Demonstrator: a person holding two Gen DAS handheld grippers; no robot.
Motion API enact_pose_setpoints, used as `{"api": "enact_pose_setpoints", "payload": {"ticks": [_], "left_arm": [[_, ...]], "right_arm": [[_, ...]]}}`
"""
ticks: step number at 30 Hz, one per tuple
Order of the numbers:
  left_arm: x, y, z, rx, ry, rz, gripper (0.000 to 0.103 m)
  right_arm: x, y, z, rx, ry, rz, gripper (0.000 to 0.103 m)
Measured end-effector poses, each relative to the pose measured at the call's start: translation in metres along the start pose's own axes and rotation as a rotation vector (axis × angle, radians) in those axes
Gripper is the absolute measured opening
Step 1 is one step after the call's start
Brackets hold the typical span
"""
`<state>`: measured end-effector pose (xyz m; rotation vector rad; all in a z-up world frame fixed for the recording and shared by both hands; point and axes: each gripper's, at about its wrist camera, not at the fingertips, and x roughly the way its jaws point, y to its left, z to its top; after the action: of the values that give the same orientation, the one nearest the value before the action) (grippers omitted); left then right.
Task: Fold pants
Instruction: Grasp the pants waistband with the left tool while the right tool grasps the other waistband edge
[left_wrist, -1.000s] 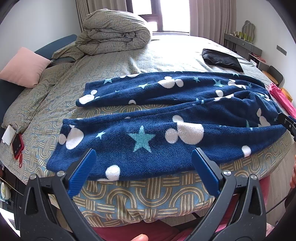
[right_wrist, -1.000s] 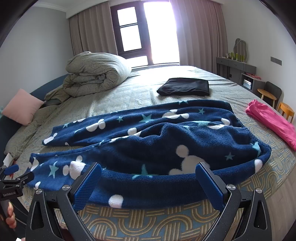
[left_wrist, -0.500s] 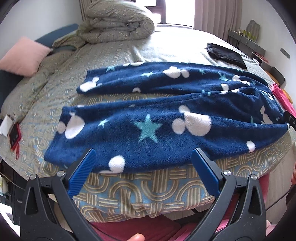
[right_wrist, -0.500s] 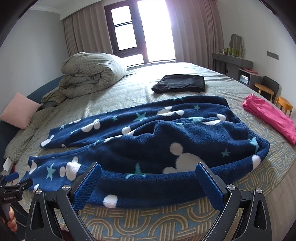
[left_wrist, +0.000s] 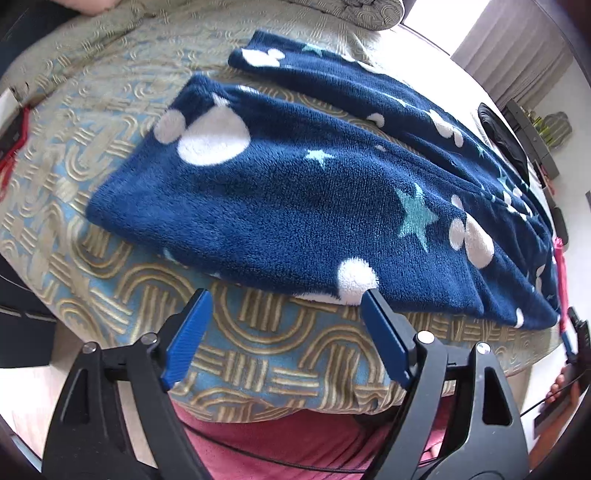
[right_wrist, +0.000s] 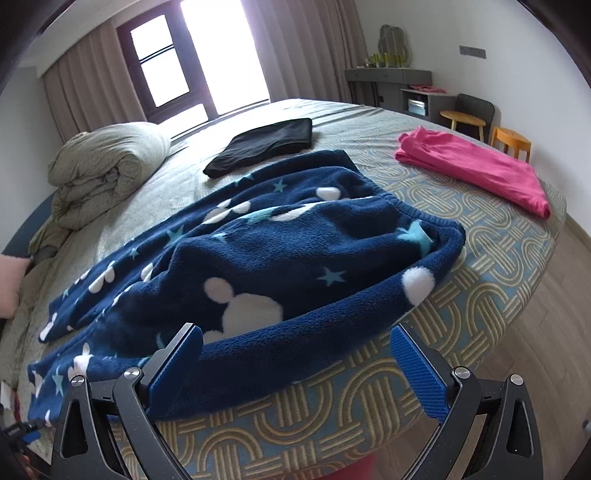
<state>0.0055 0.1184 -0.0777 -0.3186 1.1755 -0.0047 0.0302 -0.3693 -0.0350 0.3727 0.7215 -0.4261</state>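
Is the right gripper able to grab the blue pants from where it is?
Probably yes. The right gripper is open at the near edge of the blue pants, and nothing lies between them on the bed.

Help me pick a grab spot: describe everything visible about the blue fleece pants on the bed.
The pants are navy plush fleece printed with white mouse-head shapes and teal stars. They lie unfolded across the patterned bedspread, legs side by side and slightly apart, elastic waistband rumpled near the bed's corner, near hem overhanging the edge. Both the left gripper and right gripper are open at the near edge, gripping nothing.
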Motion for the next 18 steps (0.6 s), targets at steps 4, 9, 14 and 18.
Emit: {"api": "enact_pose_setpoints", "payload": {"ticks": [4,9,14,18], "left_arm": [[0.012,-0.003,0.003,-0.026,0.038,-0.049,0.080],[0.016,-0.008,0.019,-0.042,0.017,-0.082,0.077],[0.023,-0.002,0.034,-0.098,-0.019,-0.095,0.016],[0.023,0.011,0.036,-0.164,-0.011,-0.160,0.014]], "right_arm": [[0.004,-0.013,-0.001,0.050,0.020,-0.015,0.103],[0.009,-0.017,-0.001,0.041,0.018,-0.026,0.103],[0.023,-0.033,0.001,0.142,0.052,0.016,0.103],[0.030,-0.050,0.001,0.244,0.074,0.032,0.102]]}}
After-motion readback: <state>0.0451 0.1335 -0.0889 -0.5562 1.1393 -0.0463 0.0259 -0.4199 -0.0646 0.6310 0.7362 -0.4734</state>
